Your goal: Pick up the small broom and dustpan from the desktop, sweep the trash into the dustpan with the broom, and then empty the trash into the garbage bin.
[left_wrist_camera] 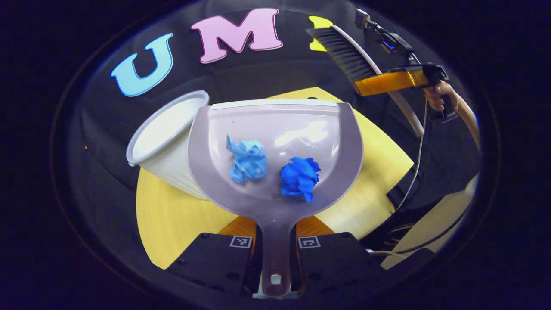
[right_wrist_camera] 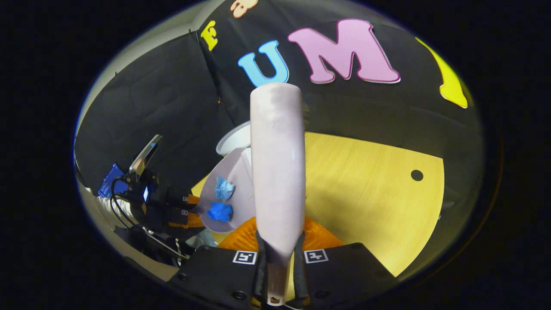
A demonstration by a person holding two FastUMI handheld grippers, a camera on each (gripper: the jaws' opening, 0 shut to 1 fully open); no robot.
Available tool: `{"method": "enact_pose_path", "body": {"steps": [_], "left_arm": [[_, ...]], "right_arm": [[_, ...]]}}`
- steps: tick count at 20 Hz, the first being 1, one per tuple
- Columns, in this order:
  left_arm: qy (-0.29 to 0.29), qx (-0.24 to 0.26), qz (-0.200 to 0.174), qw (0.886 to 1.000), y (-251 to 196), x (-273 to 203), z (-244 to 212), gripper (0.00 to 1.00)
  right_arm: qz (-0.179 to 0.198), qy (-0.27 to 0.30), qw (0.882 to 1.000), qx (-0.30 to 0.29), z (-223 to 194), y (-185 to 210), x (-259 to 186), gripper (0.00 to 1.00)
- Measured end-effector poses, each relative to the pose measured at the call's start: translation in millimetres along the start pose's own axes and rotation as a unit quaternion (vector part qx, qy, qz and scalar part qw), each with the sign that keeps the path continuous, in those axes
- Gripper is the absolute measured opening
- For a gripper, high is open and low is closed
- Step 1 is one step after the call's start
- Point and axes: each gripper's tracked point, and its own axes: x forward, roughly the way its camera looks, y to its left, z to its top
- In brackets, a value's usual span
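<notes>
left gripper view: left claw (left_wrist_camera: 275,258) grips dustpan (left_wrist_camera: 275,129) handle

The left gripper (left_wrist_camera: 275,249) has its two black fingers (left_wrist_camera: 215,258) pressed on the handle of the dustpan (left_wrist_camera: 275,129), which is held above the yellow counter (left_wrist_camera: 172,215). A light blue paper wad (left_wrist_camera: 247,160) and a darker blue paper wad (left_wrist_camera: 299,178) lie side by side in the pan. The white garbage bin (left_wrist_camera: 159,133) sits just left of the dustpan, partly behind it, and up to the right a hand (left_wrist_camera: 439,97) holds the other gripper (left_wrist_camera: 387,82) gripping the broom (left_wrist_camera: 344,54), bristles (left_wrist_camera: 340,51) in the air.
</notes>
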Motion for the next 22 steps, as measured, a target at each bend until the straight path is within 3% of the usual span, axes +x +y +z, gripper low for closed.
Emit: {"method": "enact_pose_path", "body": {"steps": [3,6,10,13,16,19,20,21,22], "left_arm": [[-0.021,0.024,0.046,0.998,54,-13,33,0.22],[-0.011,0.073,0.142,0.987,139,-26,58,0.22],[0.028,0.096,0.247,0.964,227,-52,85,0.22],[0.085,0.154,0.307,0.935,274,-63,83,0.22],[0.145,0.226,0.346,0.899,287,-73,76,0.22],[0.192,0.3,0.378,0.855,301,-83,70,0.22],[0.207,0.336,0.394,0.83,304,-87,72,0.22],[0.224,0.378,0.414,0.797,308,-90,74,0.22],[0.232,0.431,0.434,0.756,310,-94,79,0.22]], "right_arm": [[-0.018,-0.037,0.999,0.001,-10,-3,11,0.25],[-0.036,-0.051,0.998,0.007,-9,-4,14,0.25],[-0.042,-0.055,0.997,0.018,-7,-5,5,0.25],[-0.045,-0.055,0.997,0.019,-9,-8,5,0.25],[-0.051,-0.05,0.997,0.017,-12,-9,4,0.25],[-0.048,-0.046,0.998,0.017,-16,-9,3,0.25],[-0.046,-0.046,0.998,0.017,-16,-8,3,0.25],[-0.045,-0.045,0.998,0.017,-17,-8,3,0.25],[-0.045,-0.043,0.998,0.017,-19,-8,3,0.25]]}}
